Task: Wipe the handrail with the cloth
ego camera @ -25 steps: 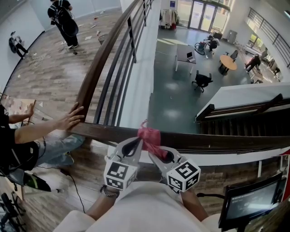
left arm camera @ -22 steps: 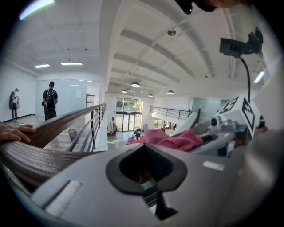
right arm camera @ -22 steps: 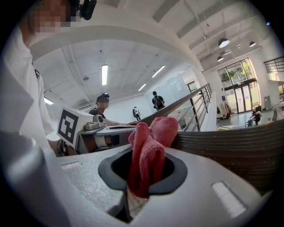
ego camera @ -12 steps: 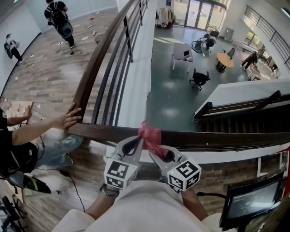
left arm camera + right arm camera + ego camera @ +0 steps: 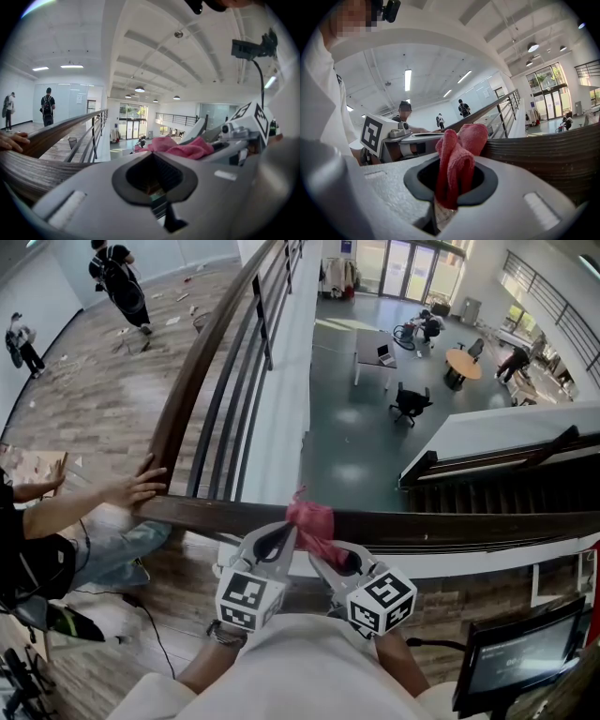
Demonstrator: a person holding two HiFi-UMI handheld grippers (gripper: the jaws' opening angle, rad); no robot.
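Head view's looking steeply down over the dark wooden handrail [image 5: 450, 526]; both gripper views are sitting low, right against it, all sharing the crumpled pink cloth [image 5: 309, 521] mid-frame.

**No legible wording is showing anywhere**

Nothing in these views is offering letters, digits or brand names that can be read. The only printed marks are the black-and-white square patterns on the marker cubes. One pattern is facing up on the left tool's [image 5: 287, 532] cube [image 5: 249, 602], and another is facing up on the right tool's [image 5: 315, 559] cube [image 5: 382, 600]. Both are showing blocky coded shapes rather than characters. The same patterns are appearing side-on in the two gripper views. A monitor [image 5: 525, 654] at the head view's lower right is glowing with pale lines too small to read. A pale sheet [image 5: 81, 99] is hanging on the far wall, its print too small to make out.
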